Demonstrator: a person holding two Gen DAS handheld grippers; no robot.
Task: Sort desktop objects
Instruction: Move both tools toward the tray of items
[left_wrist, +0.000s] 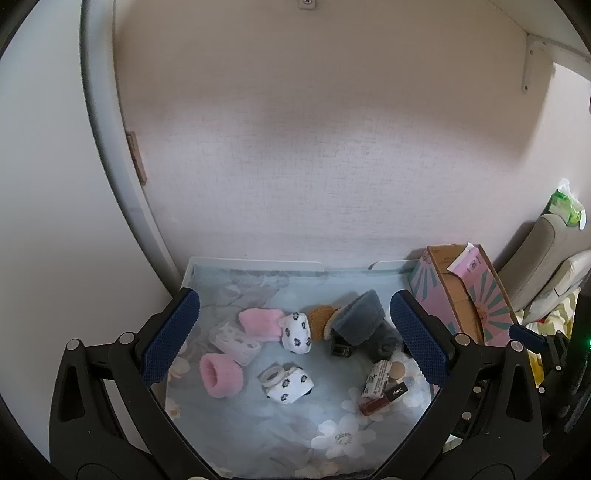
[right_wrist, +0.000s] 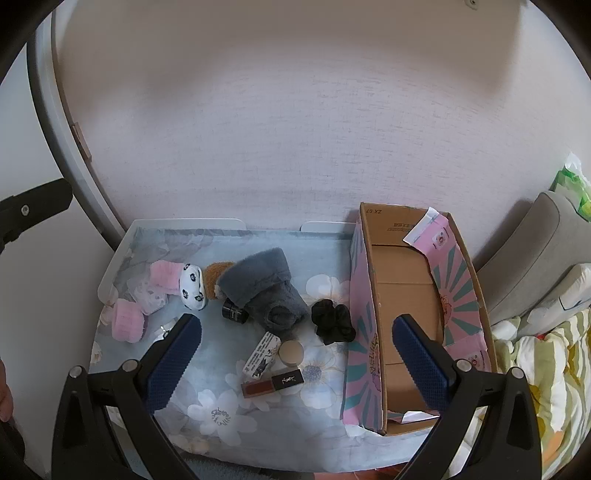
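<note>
I hold both the left gripper (left_wrist: 295, 339) and right gripper (right_wrist: 295, 354) agape, empty, above the clutter; pink-patterned cardboard box (right_wrist: 406, 295) ahead-right awaits sorting

Two pink socks (left_wrist: 220, 374) (left_wrist: 259, 320) and two white patterned socks (left_wrist: 290, 386) (left_wrist: 296, 331) are being counted, plus one grey fuzzy sock (right_wrist: 264, 286) and one brown fuzzy item (right_wrist: 216, 276). One black scrunchie (right_wrist: 331, 320), one lipstick (right_wrist: 272, 384), one small black jar (right_wrist: 233, 314), one round beige jar (right_wrist: 291, 352) and one white printed tube (right_wrist: 260, 356) are being counted. One cardboard box (right_wrist: 406, 273) is being seen.
</note>
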